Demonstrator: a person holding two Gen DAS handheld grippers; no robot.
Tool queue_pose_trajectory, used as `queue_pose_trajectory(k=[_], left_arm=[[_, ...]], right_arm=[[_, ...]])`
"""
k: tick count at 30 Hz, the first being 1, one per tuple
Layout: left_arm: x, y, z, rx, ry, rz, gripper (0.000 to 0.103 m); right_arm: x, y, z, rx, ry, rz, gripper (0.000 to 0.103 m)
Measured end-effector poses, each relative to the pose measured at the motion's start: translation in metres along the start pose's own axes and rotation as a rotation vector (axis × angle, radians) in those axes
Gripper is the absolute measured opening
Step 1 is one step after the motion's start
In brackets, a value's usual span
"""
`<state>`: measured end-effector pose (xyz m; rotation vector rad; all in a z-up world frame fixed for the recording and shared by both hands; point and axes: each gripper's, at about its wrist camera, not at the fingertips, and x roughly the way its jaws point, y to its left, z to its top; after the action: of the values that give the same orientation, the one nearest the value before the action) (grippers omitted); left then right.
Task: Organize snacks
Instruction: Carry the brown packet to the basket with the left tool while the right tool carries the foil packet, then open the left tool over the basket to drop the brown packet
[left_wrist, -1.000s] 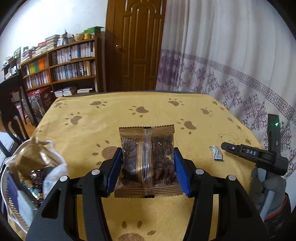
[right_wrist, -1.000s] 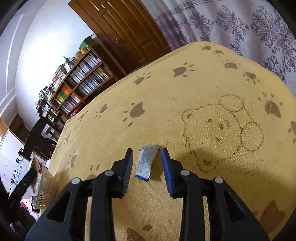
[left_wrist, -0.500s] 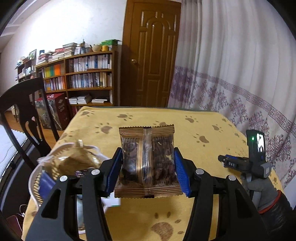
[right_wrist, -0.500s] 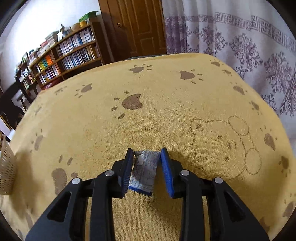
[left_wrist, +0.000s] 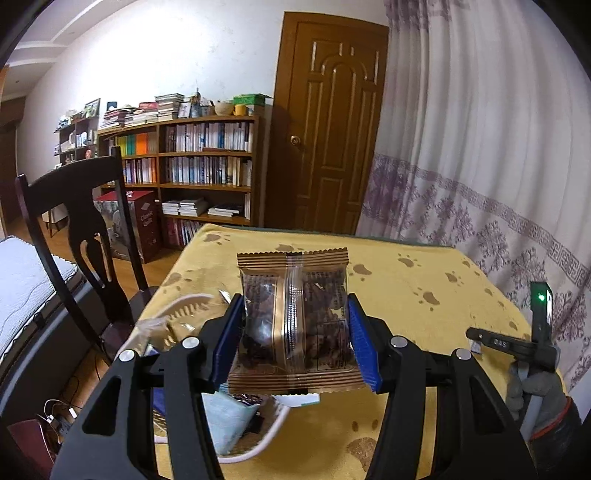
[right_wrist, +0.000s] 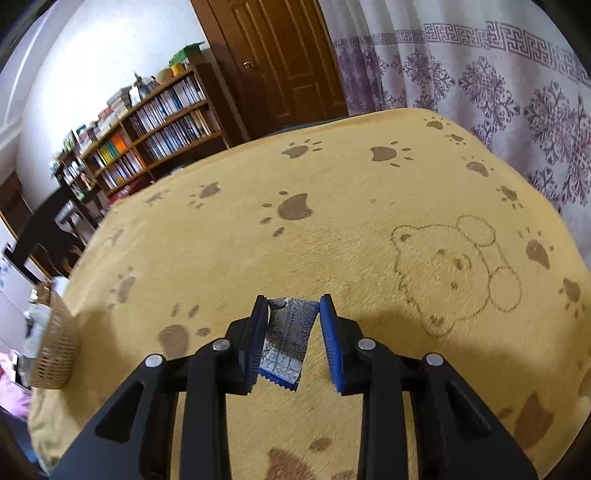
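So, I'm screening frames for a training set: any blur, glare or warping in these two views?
Left wrist view: sharp, fisheye bends the door; glare streaks on the brown snack packet. Right wrist view: bookshelf motion-smeared, small blue packet crisp.

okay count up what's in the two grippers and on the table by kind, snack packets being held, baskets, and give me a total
Held snack packets: 2 (brown packet in the left gripper, blue-and-white packet in the right gripper)
Baskets: 1 (white basket)
Total: 3

Right gripper (right_wrist: 293, 334) clamped on small blue-white sachet (right_wrist: 286, 343) over yellow paw-print cloth (right_wrist: 332, 229); wicker basket (right_wrist: 55, 354) far left.
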<state>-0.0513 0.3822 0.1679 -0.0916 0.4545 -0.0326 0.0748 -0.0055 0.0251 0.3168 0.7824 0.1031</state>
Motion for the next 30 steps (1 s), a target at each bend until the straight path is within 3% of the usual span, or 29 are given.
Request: queue_pose_trajectory(k=[5, 19, 30], left_arm=[[-0.007, 0.012, 0.004, -0.021, -0.019, 0.015, 0.056], [-0.023, 0.065, 0.007, -0.058, -0.029, 0.111, 0.056], [-0.008, 0.086, 0.000, -0.110, 0.013, 0.081, 0.057]], right_arm=[[-0.017, 0.007, 0.000, 0.031, -0.015, 0.077, 0.029], [-0.058, 0.070, -0.001, -0.056, -0.067, 0.223, 0.029], [-0.078, 0.132, -0.009, -0.155, -0.072, 0.321, 0.029]])
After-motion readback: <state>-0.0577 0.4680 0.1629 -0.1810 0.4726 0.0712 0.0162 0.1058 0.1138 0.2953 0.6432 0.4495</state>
